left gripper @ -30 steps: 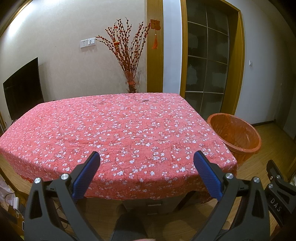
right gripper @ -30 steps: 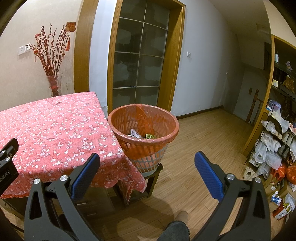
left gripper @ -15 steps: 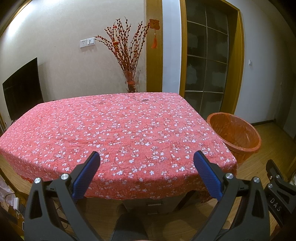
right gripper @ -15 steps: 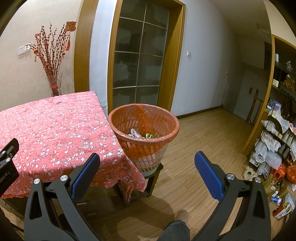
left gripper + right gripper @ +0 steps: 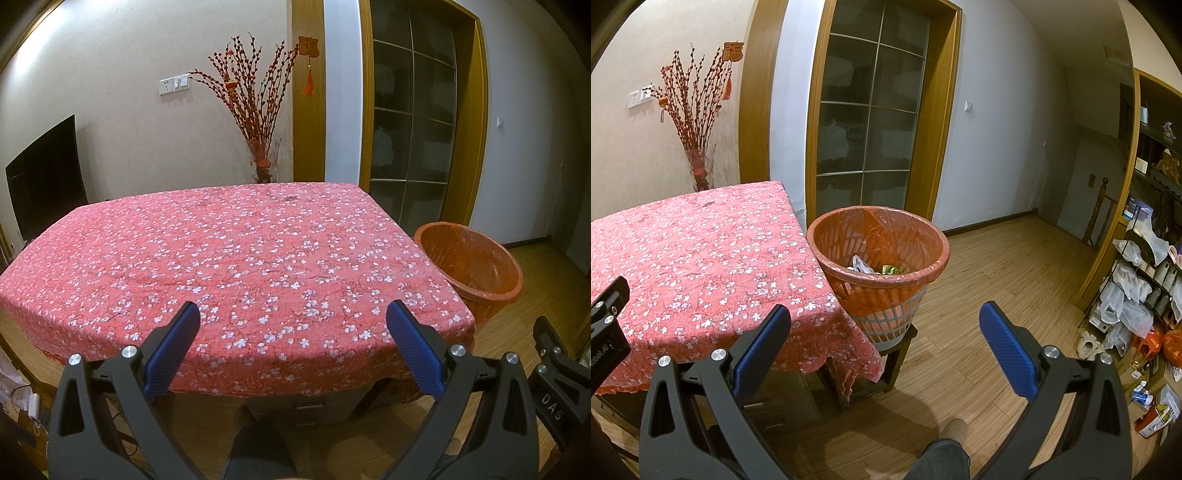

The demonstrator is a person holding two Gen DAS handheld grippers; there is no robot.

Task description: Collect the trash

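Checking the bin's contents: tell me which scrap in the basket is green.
The crumpled scrap toward the right of the basket bottom; the piece left of it is white.

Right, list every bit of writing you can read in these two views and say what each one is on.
"DAS": on the right gripper's black body, seen at the lower right edge of the left wrist view.
"OOOt.AI", partly cut off: on the left gripper's black body, at the left edge of the right wrist view.
One Chinese character, cut out in red: the hanging ornament on the wooden door frame.
Packages on the floor by the shelves: print too small to read.
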